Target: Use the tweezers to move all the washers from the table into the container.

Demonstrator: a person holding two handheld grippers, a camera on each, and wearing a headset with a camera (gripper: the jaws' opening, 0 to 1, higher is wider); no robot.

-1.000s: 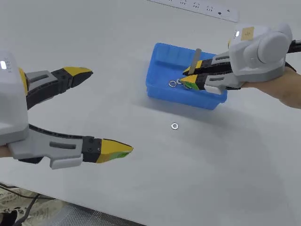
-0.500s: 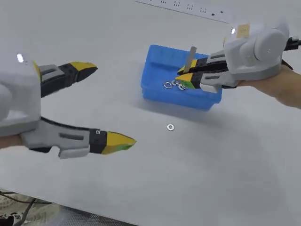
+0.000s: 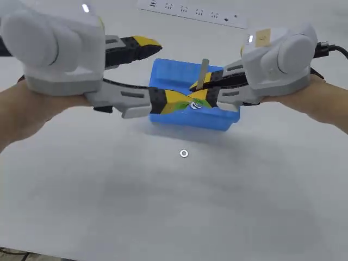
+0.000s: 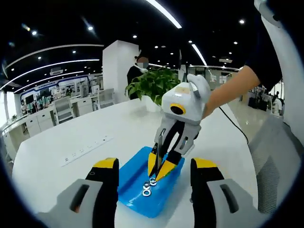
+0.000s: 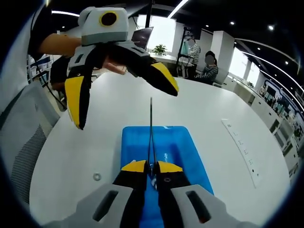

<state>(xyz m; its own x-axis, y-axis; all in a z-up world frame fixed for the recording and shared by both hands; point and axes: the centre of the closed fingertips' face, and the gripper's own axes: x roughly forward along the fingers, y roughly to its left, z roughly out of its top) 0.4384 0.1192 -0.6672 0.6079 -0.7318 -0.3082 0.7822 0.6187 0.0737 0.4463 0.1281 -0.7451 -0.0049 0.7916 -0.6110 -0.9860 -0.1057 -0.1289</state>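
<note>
Last loose washer lies on the table, just near of the container and near-left of the tweezers. The right gripper, clamped narrow on them, sits over the container. The left gripper is beside it, jaws wide, holding nothing. My read: right reaches near and down.

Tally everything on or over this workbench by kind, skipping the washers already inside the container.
Hand-held grippers: 2 (left hand-held gripper, right hand-held gripper)
Tweezers: 1
Blue container: 1
Washer on the bare table: 1
Power strip: 1
Total: 6
</note>
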